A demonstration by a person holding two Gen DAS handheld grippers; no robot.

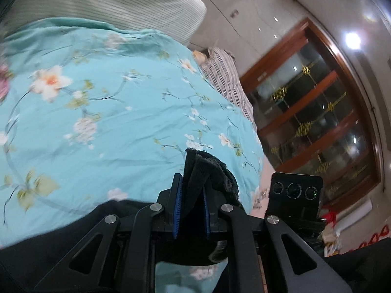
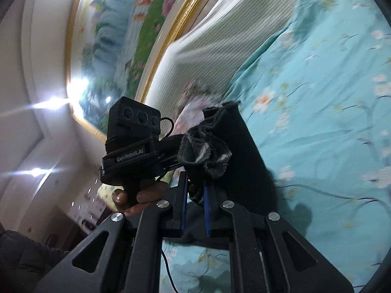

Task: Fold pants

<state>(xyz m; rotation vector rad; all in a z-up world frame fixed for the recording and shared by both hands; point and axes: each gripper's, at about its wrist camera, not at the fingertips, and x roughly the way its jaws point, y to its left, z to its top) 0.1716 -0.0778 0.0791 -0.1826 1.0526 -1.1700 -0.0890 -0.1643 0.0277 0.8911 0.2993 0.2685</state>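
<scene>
2 grippers up, both clamped on the black pants.

L gripper [image 1: 191, 195]: blue pads [image 1: 176, 207] pinched close w/ a bunched wad of black fabric squeezed between them. Pants [image 1: 207, 171] stick out past the fingertips as a rolled, fuzzy-edged fold; more black cloth hangs below the fingers and spreads to the lower left of the linkage. Directly ahead of the fingers: turquoise floral bedsheet [image 1: 117, 112]. Farther ahead and up, a white ribbed headboard cushion [image 1: 117, 2]. Ahead-right, a striped pillow [image 1: 227, 78] at the sheet edge, then a dark wood-framed cabinet [image 1: 310, 122] w/ gold ornaments. The other unit's 3-lens camera module [image 1: 295, 190] sits just right of the L fingers.

R gripper [image 2: 195, 195]: fingers nearly together, gripping a crumpled frayed end of the pants [image 2: 244, 151], which rises ahead of the tips as a dark upright panel w/ a grey raw hem bunched on its left. Same sheet [image 2: 317, 122] lies right of and beyond the fingers, blurred. Cushion [image 2: 220, 36] ahead-up. L unit's camera block marked "GenRobot.AI" [image 2: 133, 131] sits close left of the R fingertips, person's fingers [image 2: 132, 197] wrapped under it. Gold-framed landscape painting [image 2: 117, 36] on the wall up-left.

Both units close side by side; fabric lifted off the sheet at the grip points.
</scene>
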